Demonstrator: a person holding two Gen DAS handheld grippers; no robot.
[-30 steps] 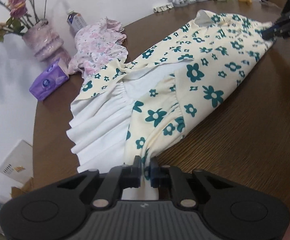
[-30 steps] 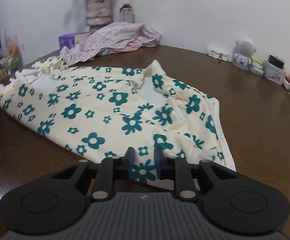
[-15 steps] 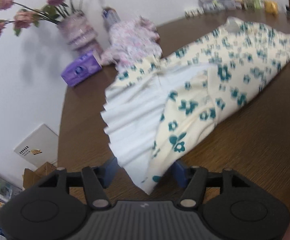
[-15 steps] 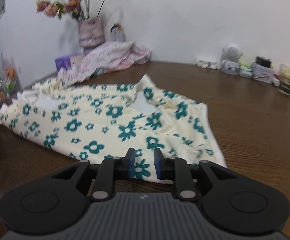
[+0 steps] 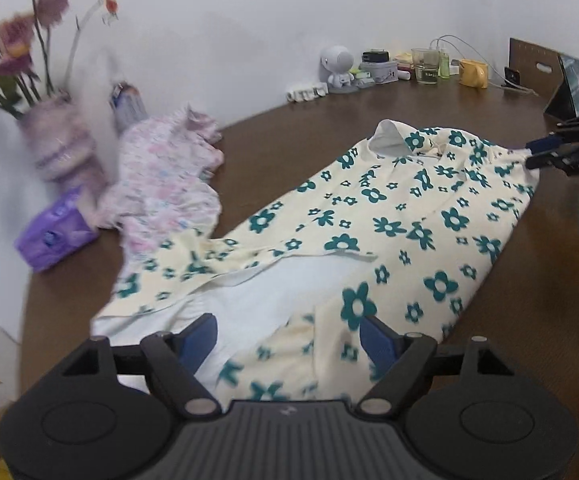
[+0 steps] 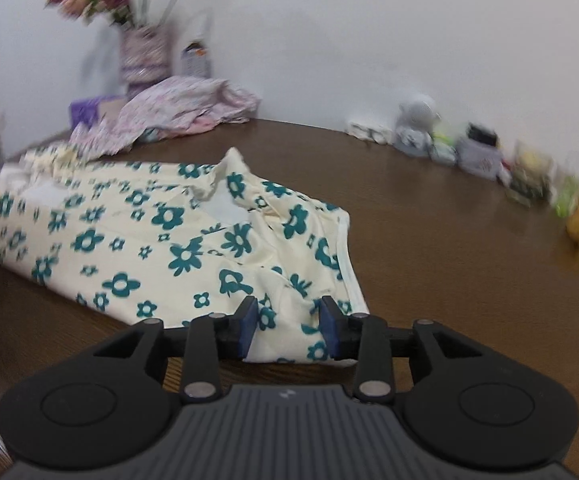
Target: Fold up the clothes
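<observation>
A cream dress with teal flowers (image 5: 389,224) lies flat along the brown round table (image 5: 549,280), its white lining showing at the hem end. My left gripper (image 5: 289,340) hovers over that hem, jaws wide and still opening, with cloth lying loose below and between them. At the collar end, my right gripper (image 6: 289,330) straddles the dress corner (image 6: 285,320). Its jaws are opening and the blue pads stand off the fabric. The right gripper (image 5: 533,154) also shows at the far right of the left wrist view.
A crumpled pink floral garment (image 5: 169,176) lies beside a purple tissue pack (image 5: 53,236), a bottle (image 5: 127,104) and a vase of flowers (image 5: 59,148) at the table's left rim. Along the back wall stand a white robot figure (image 5: 339,68), a glass, a yellow mug (image 5: 473,74) and a tablet (image 5: 569,88).
My left gripper let go of the dress hem, spread wide and lifted over the cloth. My right gripper's jaws parted from the corner fabric they were pinching.
</observation>
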